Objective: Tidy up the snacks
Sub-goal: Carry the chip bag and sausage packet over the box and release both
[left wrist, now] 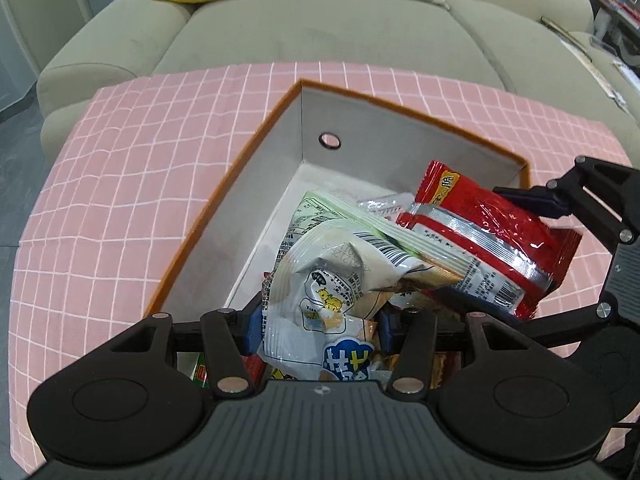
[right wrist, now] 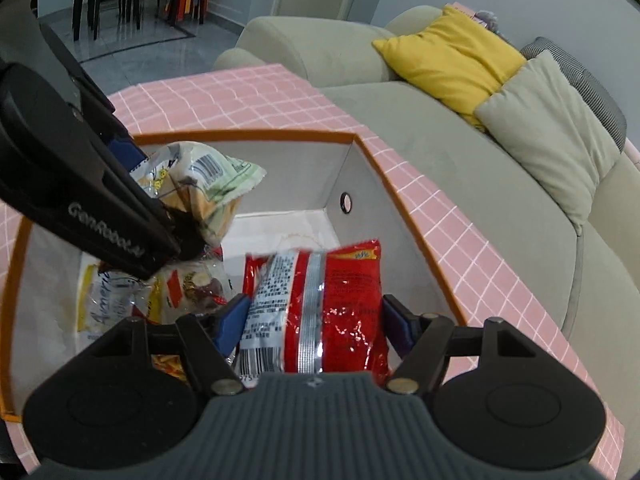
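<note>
Over one orange-rimmed white cardboard box (left wrist: 224,208) on the pink checked tablecloth (left wrist: 100,184), the left gripper (left wrist: 318,326) pinches one pale crinkly snack bag (left wrist: 332,280) and the right gripper (right wrist: 314,320) pinches one red foil snack packet (right wrist: 332,304), while at least two more packets lie inside.

Tabletop (left wrist: 120,168) is covered in pink with a thin white grid. The box (left wrist: 224,184) has an orange rim and pale grey-white inside. One snack bag (right wrist: 340,304) is glossy red with a silver stripe, the other snack pack (left wrist: 332,280) whitish with green and yellow bits. Sofa (left wrist: 320,36) is beige-green, cushion (right wrist: 452,56) bright yellow.
</note>
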Demonstrator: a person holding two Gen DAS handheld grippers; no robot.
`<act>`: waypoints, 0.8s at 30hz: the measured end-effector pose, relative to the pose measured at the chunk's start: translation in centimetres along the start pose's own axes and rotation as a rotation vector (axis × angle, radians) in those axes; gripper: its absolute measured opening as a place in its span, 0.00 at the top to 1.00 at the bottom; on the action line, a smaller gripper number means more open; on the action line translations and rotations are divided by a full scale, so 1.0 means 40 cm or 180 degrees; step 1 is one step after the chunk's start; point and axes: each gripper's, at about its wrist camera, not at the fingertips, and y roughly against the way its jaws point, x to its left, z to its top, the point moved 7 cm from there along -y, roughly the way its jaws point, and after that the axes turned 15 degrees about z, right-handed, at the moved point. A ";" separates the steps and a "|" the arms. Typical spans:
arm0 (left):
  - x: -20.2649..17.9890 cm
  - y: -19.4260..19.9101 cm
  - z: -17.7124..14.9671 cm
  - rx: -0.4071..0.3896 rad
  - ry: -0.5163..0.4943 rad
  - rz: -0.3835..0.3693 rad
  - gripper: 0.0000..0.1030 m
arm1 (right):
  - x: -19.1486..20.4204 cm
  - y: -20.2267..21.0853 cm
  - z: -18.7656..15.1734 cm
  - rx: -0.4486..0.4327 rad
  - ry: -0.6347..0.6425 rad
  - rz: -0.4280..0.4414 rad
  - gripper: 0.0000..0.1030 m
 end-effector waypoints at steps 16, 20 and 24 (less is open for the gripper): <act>-0.030 -0.104 -0.001 0.0280 -0.0116 0.0117 0.41 | -0.025 -0.100 -0.029 0.0349 -0.0205 0.0244 0.35; -0.023 -0.105 -0.005 0.0260 -0.0109 0.0122 0.35 | -0.034 -0.101 -0.030 0.0344 -0.0285 0.0276 0.35; -0.017 -0.090 -0.002 0.0177 -0.0073 0.0082 0.21 | -0.036 -0.098 -0.029 0.0349 -0.0291 0.0256 0.32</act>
